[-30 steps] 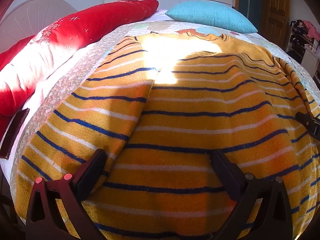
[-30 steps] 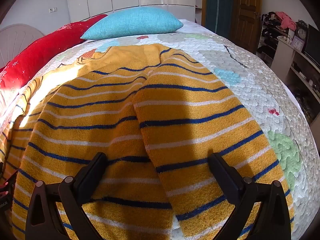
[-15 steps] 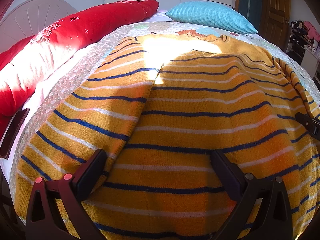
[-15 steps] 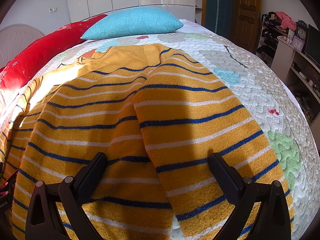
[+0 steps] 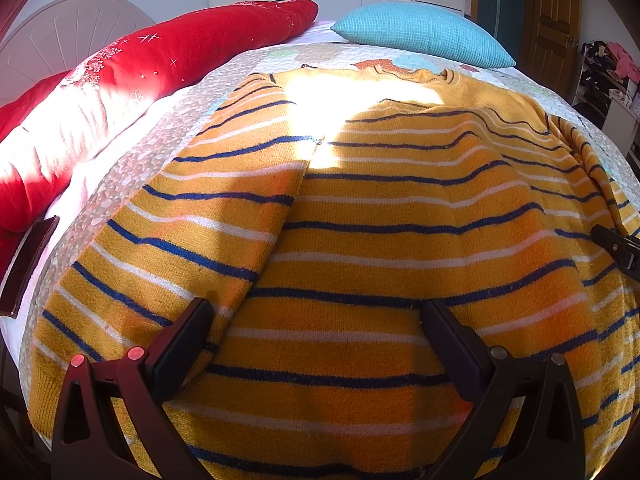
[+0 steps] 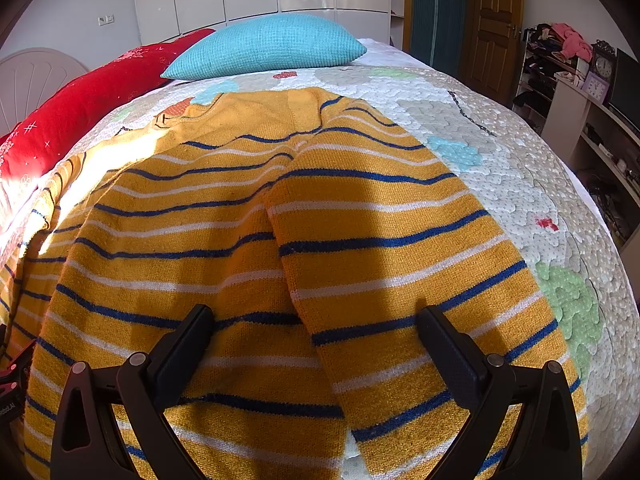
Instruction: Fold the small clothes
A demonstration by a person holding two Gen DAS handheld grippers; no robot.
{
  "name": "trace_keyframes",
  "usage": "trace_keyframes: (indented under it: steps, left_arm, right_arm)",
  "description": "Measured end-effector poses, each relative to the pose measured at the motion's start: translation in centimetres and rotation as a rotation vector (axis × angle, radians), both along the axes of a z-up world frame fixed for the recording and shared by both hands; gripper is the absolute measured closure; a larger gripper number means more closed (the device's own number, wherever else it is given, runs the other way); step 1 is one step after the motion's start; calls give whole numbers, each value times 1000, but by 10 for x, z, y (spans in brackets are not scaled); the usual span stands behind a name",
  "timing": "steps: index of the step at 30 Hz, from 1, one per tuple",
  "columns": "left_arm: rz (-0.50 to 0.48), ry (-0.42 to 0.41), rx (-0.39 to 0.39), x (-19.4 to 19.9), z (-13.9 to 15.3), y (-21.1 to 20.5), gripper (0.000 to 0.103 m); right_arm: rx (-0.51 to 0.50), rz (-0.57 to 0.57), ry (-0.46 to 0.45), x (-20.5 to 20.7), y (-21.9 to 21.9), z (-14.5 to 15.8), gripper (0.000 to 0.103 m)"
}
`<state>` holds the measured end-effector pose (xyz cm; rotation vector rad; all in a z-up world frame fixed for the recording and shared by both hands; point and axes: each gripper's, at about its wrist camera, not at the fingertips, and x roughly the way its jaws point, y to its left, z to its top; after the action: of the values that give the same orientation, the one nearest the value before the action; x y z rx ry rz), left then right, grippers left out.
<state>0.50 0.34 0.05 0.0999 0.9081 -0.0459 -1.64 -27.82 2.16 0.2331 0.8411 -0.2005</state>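
A yellow sweater with blue and white stripes [image 5: 380, 248] lies flat on the quilted bed, collar at the far end, sleeves laid down along its sides. My left gripper [image 5: 318, 320] is open, low over the hem where the left sleeve meets the body. My right gripper [image 6: 314, 324] is open, low over the hem where the right sleeve [image 6: 392, 264] meets the body [image 6: 168, 264]. Neither holds cloth. A finger of the right gripper shows at the right edge of the left wrist view [image 5: 616, 244].
The patterned quilt [image 6: 520, 184] covers the bed. A long red cushion [image 5: 132, 92] lies along the left side and a blue pillow [image 6: 268, 46] at the far end. Shelves with clutter [image 6: 580, 80] and a wooden door [image 6: 494, 20] stand to the right.
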Motion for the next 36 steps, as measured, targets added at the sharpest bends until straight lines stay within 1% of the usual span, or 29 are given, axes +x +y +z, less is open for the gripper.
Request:
trace_keyframes:
  steps: [28,36]
  left_arm:
    - [0,-4,-12,-3,3,-2,0]
    - [0,-8,-27,-3,4,-2,0]
  right_arm:
    - [-1,2,-2,0,1,1,0]
    - [-1,3,-2,0,1,1,0]
